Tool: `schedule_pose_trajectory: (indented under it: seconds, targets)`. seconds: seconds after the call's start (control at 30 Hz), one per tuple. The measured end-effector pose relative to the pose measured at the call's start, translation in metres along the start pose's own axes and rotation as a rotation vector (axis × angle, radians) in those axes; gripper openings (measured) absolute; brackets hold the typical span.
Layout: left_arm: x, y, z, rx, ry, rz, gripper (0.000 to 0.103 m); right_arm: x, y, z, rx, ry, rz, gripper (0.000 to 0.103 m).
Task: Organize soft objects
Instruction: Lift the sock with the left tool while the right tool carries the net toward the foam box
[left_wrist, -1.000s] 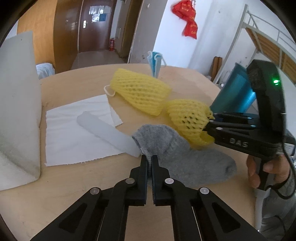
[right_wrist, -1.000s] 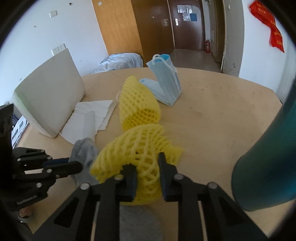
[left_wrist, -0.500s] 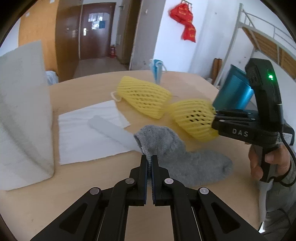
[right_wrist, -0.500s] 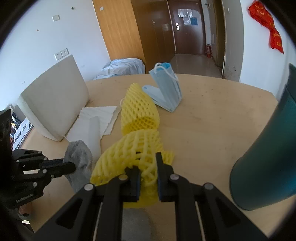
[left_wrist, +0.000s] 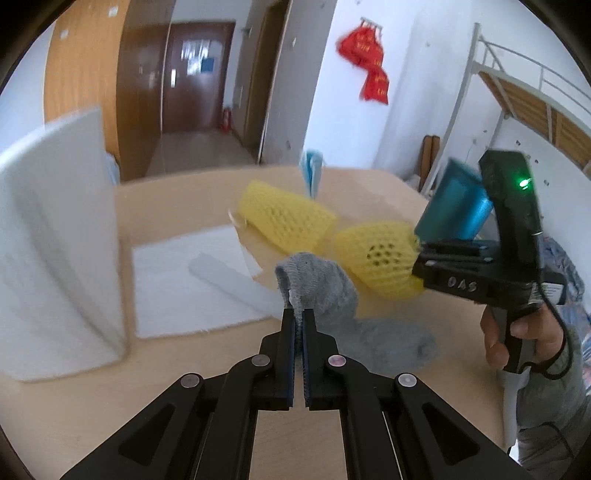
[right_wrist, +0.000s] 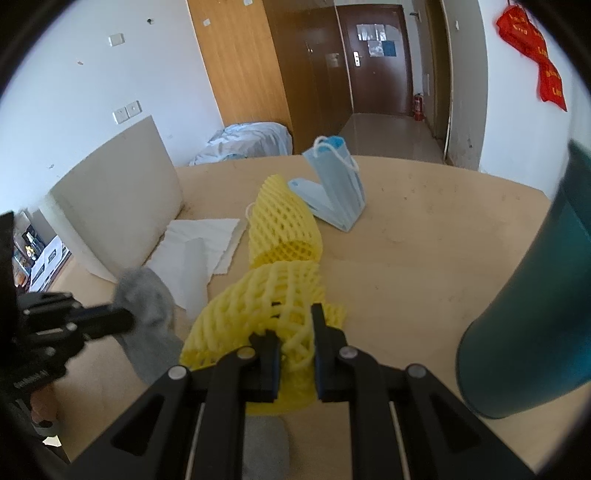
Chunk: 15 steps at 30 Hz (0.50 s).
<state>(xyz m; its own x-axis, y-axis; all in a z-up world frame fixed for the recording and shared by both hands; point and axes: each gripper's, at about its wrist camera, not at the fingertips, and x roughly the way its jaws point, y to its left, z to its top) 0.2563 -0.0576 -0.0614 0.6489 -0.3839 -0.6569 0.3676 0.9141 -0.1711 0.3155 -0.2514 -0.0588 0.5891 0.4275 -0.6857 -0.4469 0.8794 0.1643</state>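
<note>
Left to right across the bench: an upright white foam board at the left edge; a white tissue lying flat with a pale foam strip on it; a grey sock, its cuff pinched in the closed jaws of the left gripper and raised while the toe end rests on the bench. A yellow foam net lies behind. A second yellow foam net is clamped in the jaws of the right gripper. Farther back stand blue face masks; at far right, a teal cylinder.
</note>
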Motion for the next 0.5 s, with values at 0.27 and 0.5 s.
schedule_pose_trajectory:
  seconds: [0.27, 0.5]
  targets:
    - [-0.037, -0.006, 0.003, 0.023, -0.086, 0.04, 0.003, -0.033, 0.018, 0.002, -0.018, -0.073, -0.006, 0.015]
    - [-0.072, -0.009, 0.002, 0.015, -0.163, 0.055, 0.003, -0.061, 0.036, -0.001, -0.042, -0.125, -0.017, 0.014]
